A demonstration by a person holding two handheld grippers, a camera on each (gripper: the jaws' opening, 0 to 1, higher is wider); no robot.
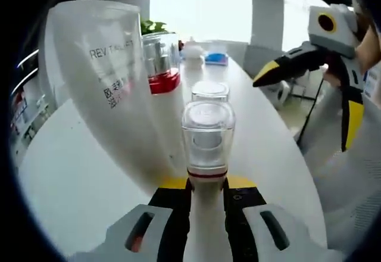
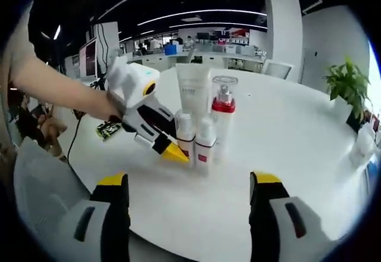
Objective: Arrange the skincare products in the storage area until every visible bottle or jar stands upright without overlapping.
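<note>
White bottle [image 1: 207, 155] clamped in left gripper [image 1: 205, 223], tube [image 1: 110, 77] possibly touching; right gripper [image 2: 189, 205] apart.

White table [image 2: 286, 155], white tube [image 2: 193, 92], white bottles with clear caps [image 1: 207, 134], red-collared pump bottle [image 2: 223, 110].

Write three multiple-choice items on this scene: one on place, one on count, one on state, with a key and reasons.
1. Where do the skincare products stand?
A. On a white table
B. In a drawer
C. On the floor

2. How many products are grouped in the right gripper view?
A. Two
B. Four
C. Seven

3. What is the left claw doing?
A. Hanging open, apart from everything
B. Closed on a small bottle
C. Holding a plant

Key: A, the group rests on the tabletop; B, a tube, a red-collared pump bottle and two small bottles stand together; B, its jaws flank the bottle's body.
</note>
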